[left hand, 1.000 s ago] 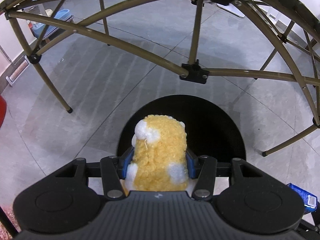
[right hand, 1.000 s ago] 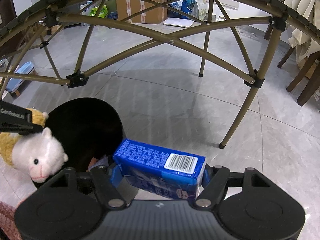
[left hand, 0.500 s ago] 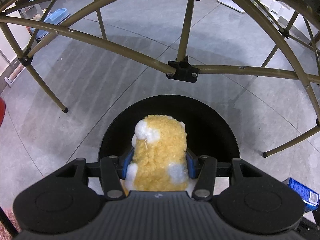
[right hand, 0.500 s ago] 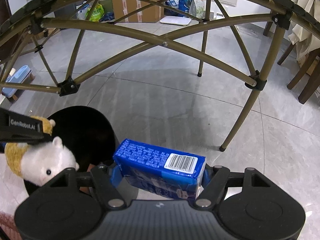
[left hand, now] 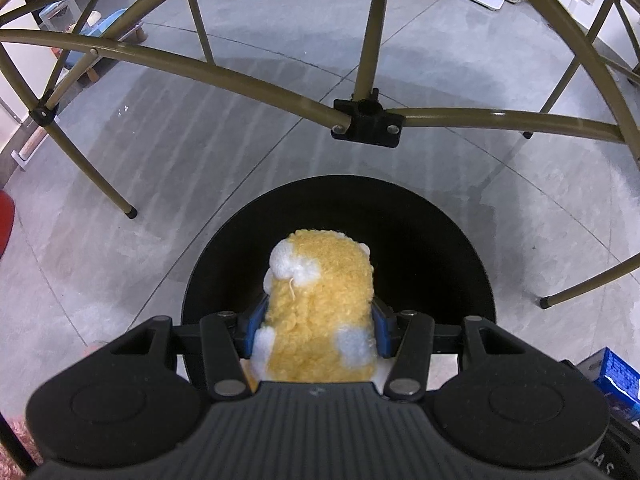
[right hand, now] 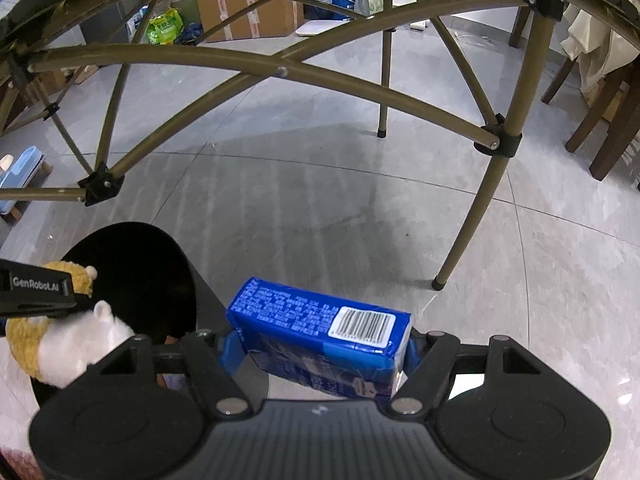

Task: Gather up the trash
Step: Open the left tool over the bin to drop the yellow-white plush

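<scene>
Underfoot, a grey tiled floor (left hand: 168, 152) fills both views, crossed by the olive-brown tubes of a folding frame (left hand: 248, 80) with black joints; in the right wrist view cardboard boxes (right hand: 244, 4) sit at the top centre and a dark wooden chair (right hand: 600, 120) stands at the right edge. One round black bin (left hand: 440, 248) occupies the lower centre of the left wrist view. One yellow-and-white plush toy (left hand: 320, 312) is pinched between the blue pads of the left gripper (left hand: 318, 322), closed snugly on its sides, and hangs over the bin's dark mouth. One blue carton (right hand: 320, 336) with a white barcode label lies crosswise in the right gripper (right hand: 318, 354), whose jaws stand fairly wide and press on its two ends; it sits lower centre of the right wrist view, just right of the bin's rim.
</scene>
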`<move>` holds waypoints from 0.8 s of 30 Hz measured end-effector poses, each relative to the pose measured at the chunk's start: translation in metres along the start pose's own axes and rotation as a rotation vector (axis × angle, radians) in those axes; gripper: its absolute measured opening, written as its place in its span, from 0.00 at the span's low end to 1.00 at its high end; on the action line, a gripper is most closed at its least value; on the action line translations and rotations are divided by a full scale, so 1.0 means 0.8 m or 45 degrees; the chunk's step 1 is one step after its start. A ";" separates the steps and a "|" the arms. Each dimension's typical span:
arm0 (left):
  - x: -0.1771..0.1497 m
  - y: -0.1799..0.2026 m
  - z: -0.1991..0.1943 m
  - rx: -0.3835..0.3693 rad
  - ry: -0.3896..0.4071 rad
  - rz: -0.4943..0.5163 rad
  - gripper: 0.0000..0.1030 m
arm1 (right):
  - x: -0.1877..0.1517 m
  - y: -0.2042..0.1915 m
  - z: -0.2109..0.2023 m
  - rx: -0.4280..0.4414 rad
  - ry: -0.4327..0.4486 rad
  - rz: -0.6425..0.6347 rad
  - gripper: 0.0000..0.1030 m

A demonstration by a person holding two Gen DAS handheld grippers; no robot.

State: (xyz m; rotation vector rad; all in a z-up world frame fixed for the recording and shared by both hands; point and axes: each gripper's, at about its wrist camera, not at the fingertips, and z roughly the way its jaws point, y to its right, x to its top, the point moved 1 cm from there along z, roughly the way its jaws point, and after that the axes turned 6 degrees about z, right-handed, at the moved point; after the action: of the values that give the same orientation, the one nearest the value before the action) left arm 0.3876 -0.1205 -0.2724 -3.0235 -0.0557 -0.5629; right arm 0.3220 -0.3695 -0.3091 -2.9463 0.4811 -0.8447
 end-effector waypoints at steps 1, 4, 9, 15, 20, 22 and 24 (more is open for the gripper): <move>0.000 0.000 0.002 0.004 -0.004 -0.001 0.50 | -0.001 0.000 0.000 0.001 -0.001 -0.003 0.69; 0.000 -0.001 0.004 0.002 -0.012 -0.002 0.50 | -0.002 0.001 0.000 0.000 -0.006 0.002 0.69; 0.000 -0.001 0.001 -0.008 0.000 0.013 0.75 | -0.001 0.002 -0.003 0.003 0.002 -0.003 0.69; 0.001 -0.002 -0.002 0.003 -0.006 0.008 1.00 | -0.003 0.002 -0.007 -0.001 0.016 -0.005 0.69; -0.001 -0.004 -0.001 0.005 -0.033 0.033 1.00 | -0.004 0.000 -0.010 0.006 0.019 -0.008 0.69; -0.002 -0.003 -0.003 0.005 -0.030 0.043 1.00 | -0.004 -0.001 -0.011 0.009 0.021 -0.013 0.69; -0.003 -0.003 -0.004 0.006 -0.029 0.050 1.00 | -0.004 -0.001 -0.011 0.011 0.021 -0.014 0.69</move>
State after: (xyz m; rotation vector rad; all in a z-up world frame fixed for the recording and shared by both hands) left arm 0.3841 -0.1184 -0.2702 -3.0193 0.0007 -0.5246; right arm 0.3149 -0.3671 -0.3031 -2.9389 0.4610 -0.8707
